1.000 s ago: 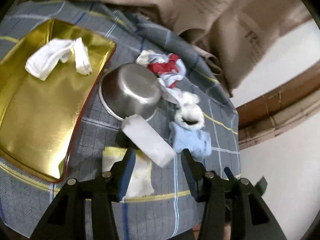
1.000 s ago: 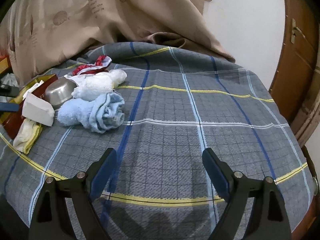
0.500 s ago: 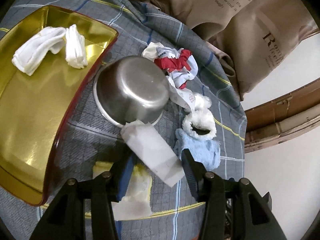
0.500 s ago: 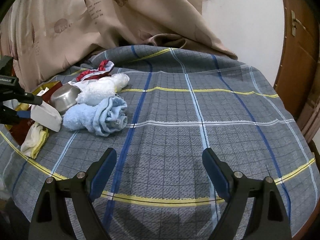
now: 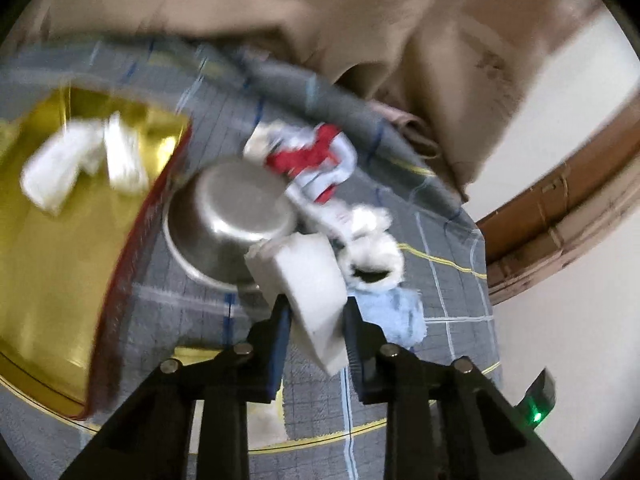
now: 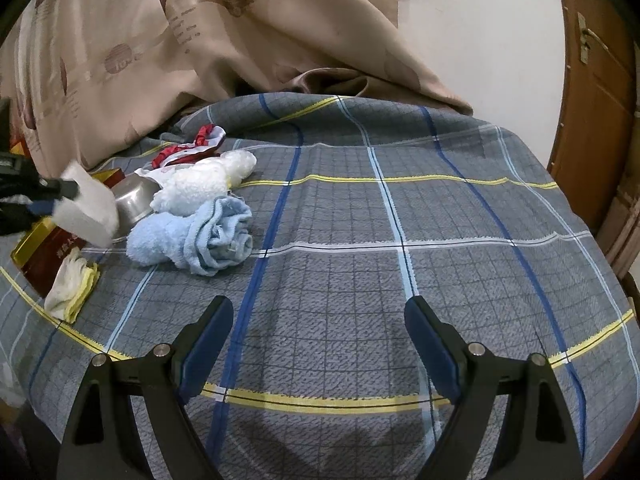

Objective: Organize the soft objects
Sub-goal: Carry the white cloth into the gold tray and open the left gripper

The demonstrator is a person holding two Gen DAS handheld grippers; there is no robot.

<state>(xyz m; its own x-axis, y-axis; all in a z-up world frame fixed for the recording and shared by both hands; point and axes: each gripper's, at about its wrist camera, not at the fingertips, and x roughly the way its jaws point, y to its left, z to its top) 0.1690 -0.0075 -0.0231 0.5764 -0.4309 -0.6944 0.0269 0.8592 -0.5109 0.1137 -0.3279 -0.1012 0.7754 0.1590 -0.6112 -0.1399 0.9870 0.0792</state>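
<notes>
White foam sponge block (image 5: 310,280) is clamped between your left gripper (image 5: 316,316) fingers, lifted off the grey plaid bedspread (image 6: 360,240), hanging just above the rim of the upturned steel bowl (image 5: 228,216). The left view is motion-blurred, so the contact detail is rough.

Step in hand: carrying the block to the gold tray with the red rim (image 5: 60,260), which sits at the bed's left edge beside the bowl. White rolled socks (image 5: 80,160) already lie in it. Your next move, as I read it: swing left over the red rim, clear the bowl, lower it onto bare tray and release. Foam gives, so expect it to spring on release.

Right gripper (image 6: 318,334) is idle, fingers spread wide, nothing between them, hovering over the bed's near edge.

Unsorted on the bed: light blue towel roll (image 6: 196,236), white fluffy sock (image 6: 200,188), red-and-white cloth (image 6: 188,148), yellow-and-white rag (image 6: 72,284).

Versus a second ago: the block lay on the bedspread between open left fingers; now they are shut on it and it is up. Right gripper has barely moved.
</notes>
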